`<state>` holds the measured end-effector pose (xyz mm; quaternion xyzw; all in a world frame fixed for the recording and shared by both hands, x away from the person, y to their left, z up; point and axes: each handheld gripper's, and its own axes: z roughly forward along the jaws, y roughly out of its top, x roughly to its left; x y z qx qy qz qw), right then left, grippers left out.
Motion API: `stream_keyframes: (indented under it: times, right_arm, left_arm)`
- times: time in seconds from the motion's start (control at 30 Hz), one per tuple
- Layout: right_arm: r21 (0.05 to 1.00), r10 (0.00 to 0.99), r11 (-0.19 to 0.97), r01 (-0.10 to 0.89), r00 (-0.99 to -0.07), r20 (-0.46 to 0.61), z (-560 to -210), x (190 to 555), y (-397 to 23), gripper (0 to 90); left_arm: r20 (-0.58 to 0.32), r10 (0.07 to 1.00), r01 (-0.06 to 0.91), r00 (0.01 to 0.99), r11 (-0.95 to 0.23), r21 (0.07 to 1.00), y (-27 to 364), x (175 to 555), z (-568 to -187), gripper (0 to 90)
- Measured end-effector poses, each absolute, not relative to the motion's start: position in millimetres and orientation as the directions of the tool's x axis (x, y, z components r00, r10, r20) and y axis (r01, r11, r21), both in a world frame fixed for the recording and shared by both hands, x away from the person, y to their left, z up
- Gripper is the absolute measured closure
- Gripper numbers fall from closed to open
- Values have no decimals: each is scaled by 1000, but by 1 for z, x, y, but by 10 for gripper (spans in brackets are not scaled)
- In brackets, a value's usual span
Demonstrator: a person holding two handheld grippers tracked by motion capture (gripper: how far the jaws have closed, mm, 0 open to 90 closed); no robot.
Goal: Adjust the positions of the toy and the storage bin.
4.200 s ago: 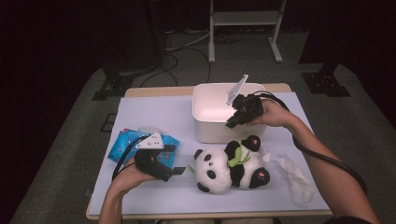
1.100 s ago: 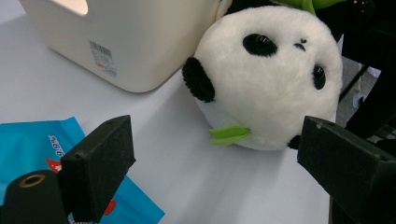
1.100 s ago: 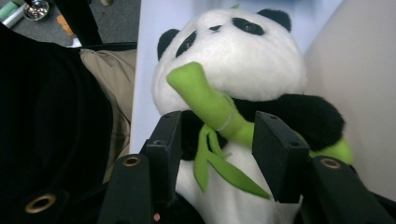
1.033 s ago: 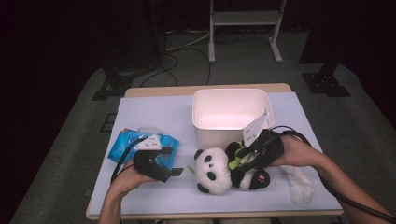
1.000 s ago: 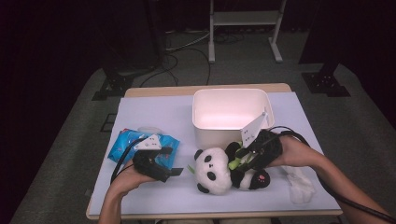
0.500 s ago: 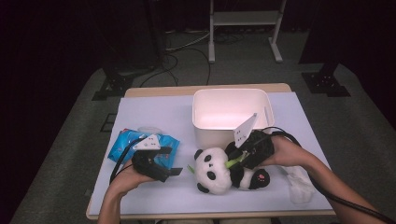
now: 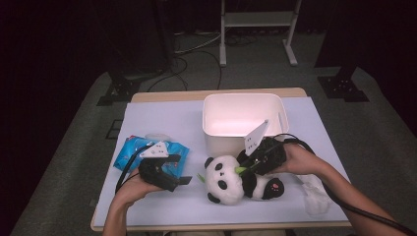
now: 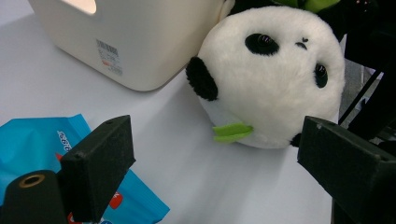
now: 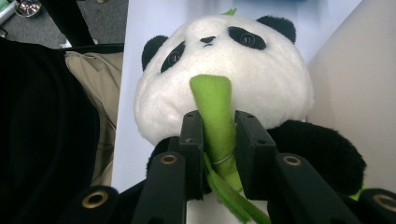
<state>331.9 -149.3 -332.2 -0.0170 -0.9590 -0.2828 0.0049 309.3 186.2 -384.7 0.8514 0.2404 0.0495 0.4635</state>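
Observation:
A black-and-white panda plush (image 7: pixel 225 181) (image 8: pixel 273 79) (image 9: pixel 224 56) lies on its back on the white sheet, just in front of the white bin (image 7: pixel 243 98). A green bamboo stalk (image 9: pixel 211 95) sticks up from its chest. My right gripper (image 7: pixel 244 169) (image 9: pixel 219 122) has just been closing its jaws, and the pads now press on this stalk from both sides. To the panda's left, my left gripper (image 7: pixel 183 180) (image 8: pixel 217 140) rests low over the sheet. It is open and points at the panda's head, with nothing between its pads.
A blue wipes packet (image 7: pixel 129 153) (image 8: pixel 28 140) lies under and beside the left gripper. A crumpled white wad (image 7: pixel 314 195) sits at the right front of the table. The bin's wall (image 8: pixel 140 42) stands close behind the panda. Cables trail from both grippers.
The right gripper came down from above the bin to the panda, edged left, and closed its jaws on the green stalk. The left gripper stayed put.

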Motion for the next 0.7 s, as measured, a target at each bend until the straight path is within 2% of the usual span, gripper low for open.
stream_keyframes:
  times: [0.7]
  right_arm:
    - [590,34,805,66,-997,64,-317,341,-158,748]
  left_arm:
    - [-143,459,369,877,-450,813,188,310,-385,101]
